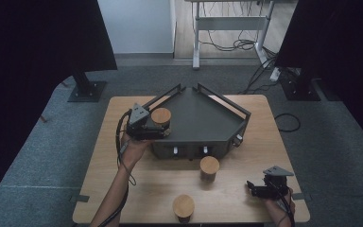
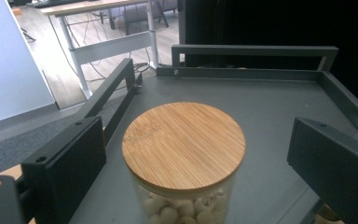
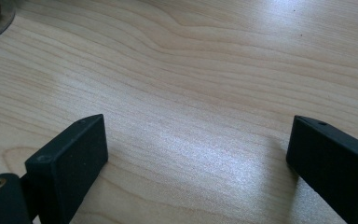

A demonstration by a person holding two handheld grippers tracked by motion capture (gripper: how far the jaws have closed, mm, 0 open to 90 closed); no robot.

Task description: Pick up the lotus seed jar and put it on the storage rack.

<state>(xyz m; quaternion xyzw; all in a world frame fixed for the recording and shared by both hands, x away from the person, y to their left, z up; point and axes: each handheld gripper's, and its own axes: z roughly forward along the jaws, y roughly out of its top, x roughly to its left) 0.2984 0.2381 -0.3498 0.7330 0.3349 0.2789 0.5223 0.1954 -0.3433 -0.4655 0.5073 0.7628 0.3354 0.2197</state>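
The jar [image 1: 161, 118] with the wooden lid stands at the near left corner of the dark tray [image 1: 203, 116], seemingly being set down or picked up there by the left gripper [image 1: 158, 126]. Two more jars [image 1: 209, 168] wait on the table [image 1: 246, 198], well apart from the right gripper [image 1: 251, 188].

In the left gripper view, the jaws stand spread either side of the jar [image 2: 183, 149], pads not touching; the tray's rail [image 2: 251, 50] lies well beyond.

In the right gripper view, the jaws are spread over bare table [image 3: 205, 84], with free room all round.
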